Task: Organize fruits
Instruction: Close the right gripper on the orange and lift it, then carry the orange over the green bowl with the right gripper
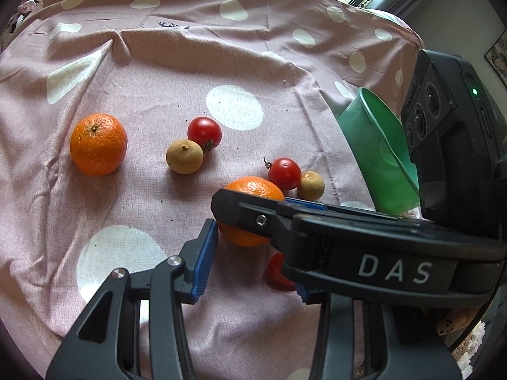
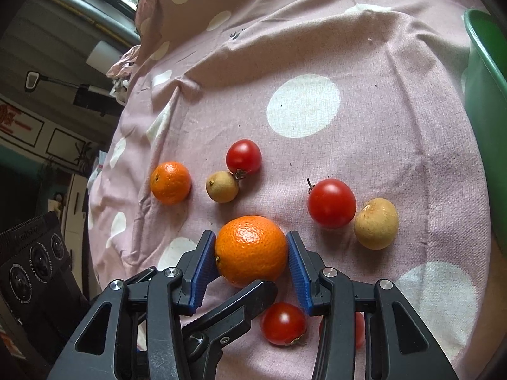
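Right hand-held gripper (image 2: 252, 253) clamps orange (image 2: 252, 250).

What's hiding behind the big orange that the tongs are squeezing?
Behind the orange sit a red tomato and a tan longan on the dotted cloth. The cloth right beneath the orange is covered.

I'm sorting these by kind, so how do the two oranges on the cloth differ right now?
The near orange sits between the right claw pads, which press its sides; the far orange lies free, untouched. The near orange has tomatoes close by; the far orange sits alone at the group's left edge. Both are round, bright orange, and rest on the spotted cloth.
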